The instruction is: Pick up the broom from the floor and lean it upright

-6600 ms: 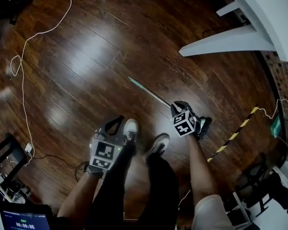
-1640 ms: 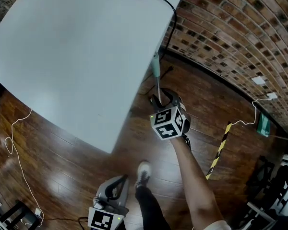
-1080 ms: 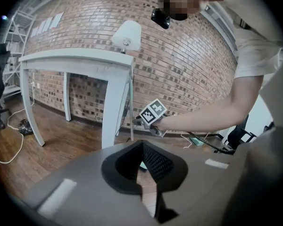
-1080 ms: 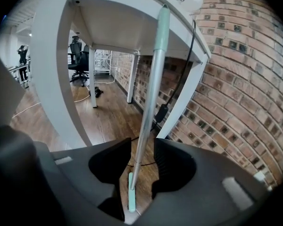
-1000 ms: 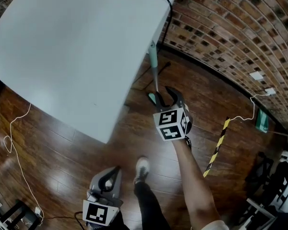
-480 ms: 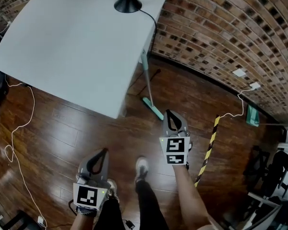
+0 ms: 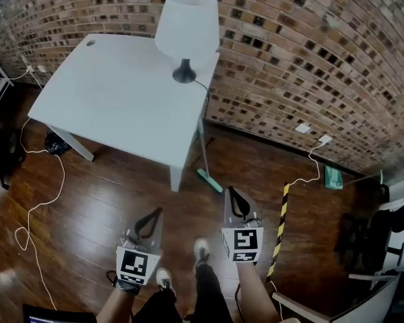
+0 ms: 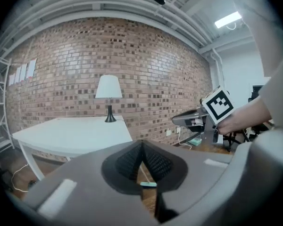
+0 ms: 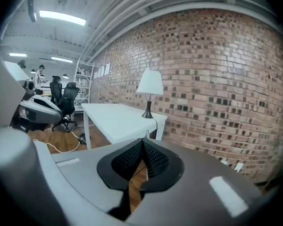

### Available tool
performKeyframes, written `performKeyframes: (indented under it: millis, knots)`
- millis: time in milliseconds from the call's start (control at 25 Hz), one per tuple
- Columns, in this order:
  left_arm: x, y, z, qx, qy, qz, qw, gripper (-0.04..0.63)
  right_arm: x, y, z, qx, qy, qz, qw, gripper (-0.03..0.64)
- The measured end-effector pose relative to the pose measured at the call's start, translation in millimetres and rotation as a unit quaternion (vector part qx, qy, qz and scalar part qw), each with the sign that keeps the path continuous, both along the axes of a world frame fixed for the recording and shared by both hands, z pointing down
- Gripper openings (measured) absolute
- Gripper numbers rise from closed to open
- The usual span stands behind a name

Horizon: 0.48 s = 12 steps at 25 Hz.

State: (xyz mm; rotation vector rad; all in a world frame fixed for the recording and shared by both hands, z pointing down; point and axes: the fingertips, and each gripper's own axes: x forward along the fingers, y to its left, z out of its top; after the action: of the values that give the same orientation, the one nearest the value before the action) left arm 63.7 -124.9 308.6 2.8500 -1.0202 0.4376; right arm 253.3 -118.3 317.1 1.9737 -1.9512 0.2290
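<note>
Because the broom [image 7: 209, 180] appeared to rest only by its thin handle on the edge of the table [image 7: 114, 93], with its head on glossy wooden floor [image 7: 94, 207], the lean was judged precarious. The head could skid outward, or a knock to the table could tip the handle sideways and drop it flat. The task looked finished, provided the lean held.

Entries, nearest first:

1. Shoes, pair. One [image 7: 200, 250] lay between the two grippers, at 6 o'clock in the head view.
2. Left gripper [image 7: 150, 219]. Jaws were closed pad to pad with nothing between them. The broom head lay at about 2 o'clock from the tips, well apart. In the left gripper view the teal head showed through the gap beneath the pads, far off on the floor.
3. Right gripper [image 7: 235, 197]. Jaws were closed and empty. The broom head lay at about 10 o'clock from the tips, near but not touching.
4. Striped tape [image 7: 281, 227], black and yellow. It lay on the floor at 3 o'clock from the right gripper.
5. White cable [image 7: 44, 200]. It trailed loose across the floor at 9 o'clock and was judged a trip hazard near the table leg.
6. Broom. Its head sat on the floor just off the table's near corner, with the handle rising toward 12 o'clock.
7. Table, white.
8. Lamp [image 7: 186, 25], white shade on a dark base. It stood on the table's far corner.
9. Brick wall [image 7: 310, 59]. It ran behind everything from 11 to 2 o'clock.
</note>
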Motion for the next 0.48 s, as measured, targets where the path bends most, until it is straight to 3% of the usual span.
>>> performKeyframes:
  millis: [240, 480]
  knots:
    - [-32.2, 24.9, -98.2, 0.047, 0.038, 0.009, 0.9981, 0.0, -24.9, 57.9, -115.6, 0.066, 0.011, 0.036, 0.997, 0.014]
    - [-62.3, 52.4, -177.4, 0.075, 0.054, 0.021, 0.9955, 0.0, -40.8, 122.2, -192.4, 0.094, 0.012, 0.06, 0.994, 0.014]
